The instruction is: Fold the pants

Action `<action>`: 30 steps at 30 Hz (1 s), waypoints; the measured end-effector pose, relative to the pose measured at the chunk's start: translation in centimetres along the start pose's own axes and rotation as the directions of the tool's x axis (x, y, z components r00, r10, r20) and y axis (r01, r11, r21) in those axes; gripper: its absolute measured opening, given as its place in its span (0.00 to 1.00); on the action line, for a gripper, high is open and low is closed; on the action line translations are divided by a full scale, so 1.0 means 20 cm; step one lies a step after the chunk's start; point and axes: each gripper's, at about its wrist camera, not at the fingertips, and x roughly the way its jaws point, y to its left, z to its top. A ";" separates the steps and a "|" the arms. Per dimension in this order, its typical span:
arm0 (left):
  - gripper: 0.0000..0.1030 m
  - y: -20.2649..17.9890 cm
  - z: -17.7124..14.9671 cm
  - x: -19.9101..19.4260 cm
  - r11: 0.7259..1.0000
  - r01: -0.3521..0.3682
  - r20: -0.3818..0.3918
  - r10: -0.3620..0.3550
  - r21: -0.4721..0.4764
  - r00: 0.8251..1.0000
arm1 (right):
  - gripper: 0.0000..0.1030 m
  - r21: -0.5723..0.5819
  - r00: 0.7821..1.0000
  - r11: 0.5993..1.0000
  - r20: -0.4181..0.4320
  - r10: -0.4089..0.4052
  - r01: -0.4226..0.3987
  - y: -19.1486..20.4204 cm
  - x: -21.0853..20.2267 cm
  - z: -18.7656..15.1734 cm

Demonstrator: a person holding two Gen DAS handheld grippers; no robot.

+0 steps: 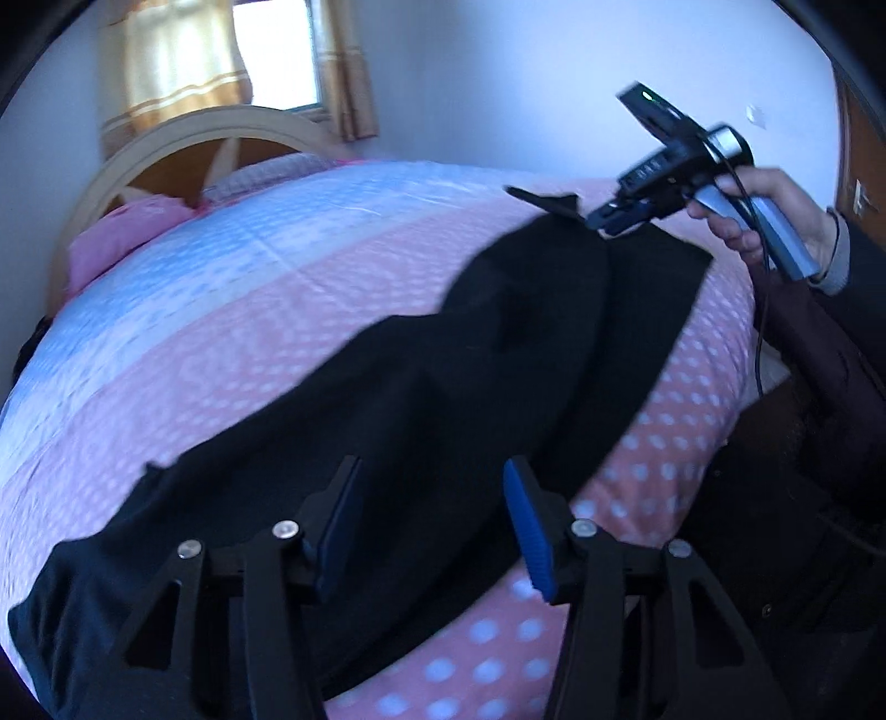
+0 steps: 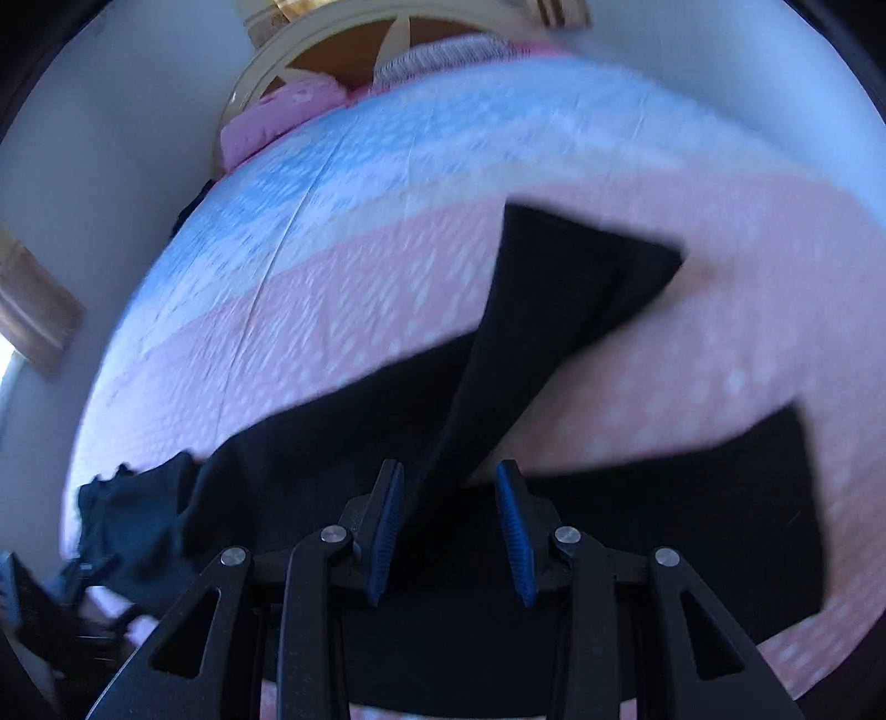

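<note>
Black pants [image 1: 443,360] lie spread across the pink dotted bed cover [image 1: 249,310], waist end at the lower left and two legs running to the upper right. My left gripper [image 1: 434,498] hovers open just above the middle of the pants, nothing between its blue pads. A hand [image 1: 775,210] holds the right gripper [image 1: 587,213] over the leg ends. In the right wrist view, the right gripper [image 2: 448,487] stands open. One leg of the pants [image 2: 554,310] runs from the gap between its fingers away toward the headboard. The other leg [image 2: 720,498] lies to the right.
The bed has a curved wooden headboard [image 1: 183,144] and a pink pillow [image 1: 122,232] at its far end. A curtained window [image 1: 271,50] is behind it. A person's dark sleeve [image 1: 830,343] stands at the bed's right edge. Blue-and-pink cover [image 2: 360,277] stretches beyond the pants.
</note>
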 end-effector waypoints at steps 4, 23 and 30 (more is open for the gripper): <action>0.48 -0.06 0.02 0.10 0.997 -0.033 -0.037 0.036 0.066 0.999 | 0.35 0.041 1.000 0.999 -0.006 0.028 -0.028 -0.02 0.09 -0.02; 0.04 -0.07 -0.04 0.10 0.995 0.049 -0.048 -0.045 0.090 0.998 | 0.03 0.131 0.979 0.987 0.191 0.069 -0.095 -0.25 -0.16 -0.59; 0.04 -0.08 -0.02 0.06 0.994 0.041 -0.037 -0.038 0.097 0.999 | 0.03 0.057 0.953 0.992 0.287 0.092 -0.113 -0.18 -0.35 -0.59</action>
